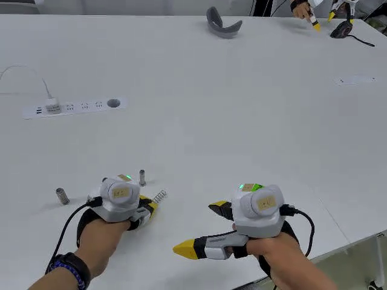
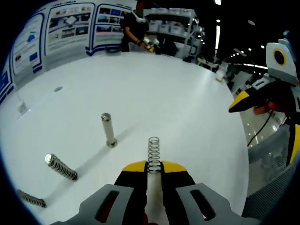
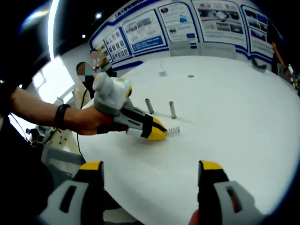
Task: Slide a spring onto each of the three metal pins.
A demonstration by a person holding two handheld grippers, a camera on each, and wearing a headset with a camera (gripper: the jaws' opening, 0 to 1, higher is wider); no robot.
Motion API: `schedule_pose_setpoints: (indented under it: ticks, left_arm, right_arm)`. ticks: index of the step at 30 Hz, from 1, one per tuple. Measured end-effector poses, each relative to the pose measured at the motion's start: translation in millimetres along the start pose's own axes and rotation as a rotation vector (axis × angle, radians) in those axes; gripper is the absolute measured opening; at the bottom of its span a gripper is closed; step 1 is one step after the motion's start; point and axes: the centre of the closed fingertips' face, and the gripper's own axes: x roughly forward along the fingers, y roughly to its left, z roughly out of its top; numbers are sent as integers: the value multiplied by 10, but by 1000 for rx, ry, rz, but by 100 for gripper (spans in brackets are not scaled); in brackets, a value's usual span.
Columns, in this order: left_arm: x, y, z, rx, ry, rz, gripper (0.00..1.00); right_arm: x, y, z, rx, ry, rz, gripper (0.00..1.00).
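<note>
My left gripper is shut on a small steel spring, which sticks out past its yellow tips. A bare metal pin stands upright just beyond the spring. To the left, a pin wearing a spring stands on the table. Another spring-covered pin shows at the lower left of the left gripper view. My right gripper is open and holds nothing. It faces the left gripper, the spring and the bare pin.
A white power strip with a plugged cable lies at the far left. A grey curved band rests at the back. Another person's hand with grippers works at the far right corner. The table edge runs close on my right.
</note>
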Motion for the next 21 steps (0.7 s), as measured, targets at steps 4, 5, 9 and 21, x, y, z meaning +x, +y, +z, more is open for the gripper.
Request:
schedule_pose_setpoints:
  ticks: [4, 5, 9, 21]
  left_arm:
    - [-132, 15, -121, -69, -9, 13, 10]
    - [-159, 17, -144, -75, -11, 16, 10]
    - [-286, -8, -261, -85, -8, 19, 10]
    - [-721, 87, -477, -122, -23, 38, 10]
  right_arm:
    - [24, 54, -58, -11, 12, 12, 84]
    - [26, 63, -66, -10, 13, 14, 83]
    - [31, 128, -92, -5, 13, 28, 83]
    - [46, 206, -157, -2, 20, 46, 81]
